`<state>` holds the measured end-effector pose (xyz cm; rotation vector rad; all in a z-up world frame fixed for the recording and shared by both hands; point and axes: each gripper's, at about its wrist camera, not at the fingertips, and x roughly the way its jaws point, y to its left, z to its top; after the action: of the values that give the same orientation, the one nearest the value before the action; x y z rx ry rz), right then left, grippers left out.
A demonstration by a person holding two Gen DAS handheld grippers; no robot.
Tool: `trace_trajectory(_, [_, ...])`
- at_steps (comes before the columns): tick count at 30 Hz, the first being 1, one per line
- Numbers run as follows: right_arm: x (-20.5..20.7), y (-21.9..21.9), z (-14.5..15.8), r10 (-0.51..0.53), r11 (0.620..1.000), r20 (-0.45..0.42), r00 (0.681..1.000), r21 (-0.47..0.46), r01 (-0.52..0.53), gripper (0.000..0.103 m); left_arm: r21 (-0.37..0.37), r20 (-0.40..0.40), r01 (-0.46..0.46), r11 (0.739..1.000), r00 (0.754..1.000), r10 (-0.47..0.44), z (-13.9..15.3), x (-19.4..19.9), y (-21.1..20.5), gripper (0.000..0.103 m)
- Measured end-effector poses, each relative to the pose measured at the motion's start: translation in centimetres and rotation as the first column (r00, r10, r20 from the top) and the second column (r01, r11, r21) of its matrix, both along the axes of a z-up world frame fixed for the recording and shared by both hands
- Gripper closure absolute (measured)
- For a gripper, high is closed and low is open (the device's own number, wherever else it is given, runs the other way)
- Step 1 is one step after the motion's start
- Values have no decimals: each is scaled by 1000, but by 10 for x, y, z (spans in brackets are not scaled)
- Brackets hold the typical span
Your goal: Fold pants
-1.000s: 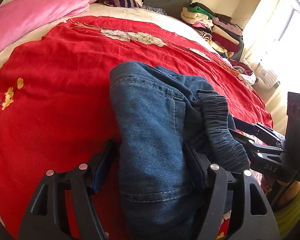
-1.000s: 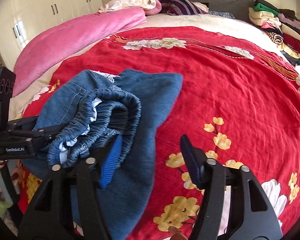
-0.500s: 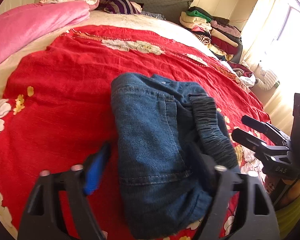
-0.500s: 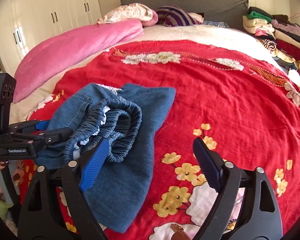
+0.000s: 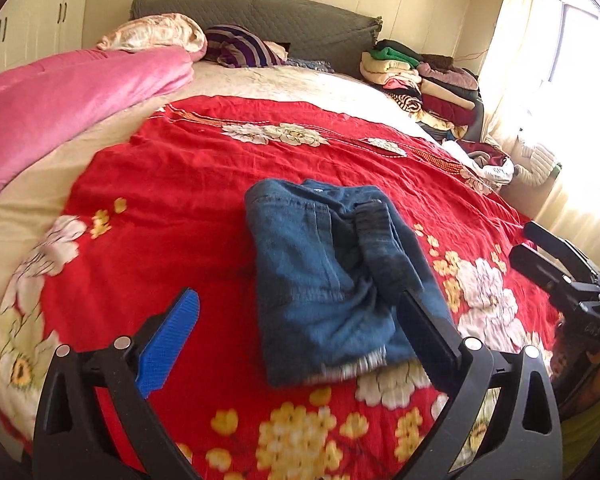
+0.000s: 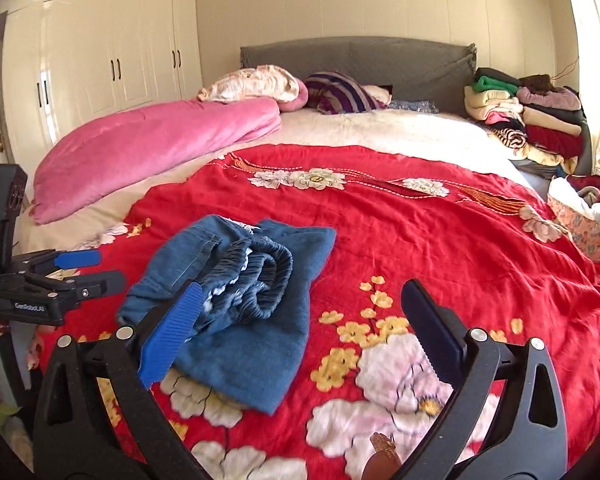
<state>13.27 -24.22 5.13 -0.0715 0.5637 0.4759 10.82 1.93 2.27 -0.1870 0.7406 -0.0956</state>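
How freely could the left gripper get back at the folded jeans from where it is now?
Probably freely: the left gripper is opening with nothing between its jaws, the folded jeans lie just ahead on the red bedspread, and the right gripper sits off to the side.

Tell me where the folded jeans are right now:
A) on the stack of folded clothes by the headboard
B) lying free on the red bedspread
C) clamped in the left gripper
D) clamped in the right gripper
B: the folded jeans lie on the red bedspread; the left gripper and right gripper are both opening, no pad pressing the denim.
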Motion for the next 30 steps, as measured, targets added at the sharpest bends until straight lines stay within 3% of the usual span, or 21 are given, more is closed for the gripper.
trace_trajectory(7, [-37, -6, -5, 3, 999, 4, 1000, -34, -3, 9, 2, 1, -5, 1000, 1000, 5, -12, -47, -2, 4])
trace_trajectory(12, [-51, -9, -29, -13, 1000, -93, 996, -25, 11, 9, -50, -51, -10, 999, 999, 8, -34, -69, -1, 4])
trace_trajectory(18, [-58, -7, -56, -35, 998, -178, 983, -55, 25, 9, -40, -61, -32, 999, 998, 30, -38, -71, 2, 4])
trace_trajectory(30, [-59, -4, -49, -14, 999, -162, 987, -54, 5, 9, -10, -59, -37, 999, 998, 36, -36, -73, -2, 4])
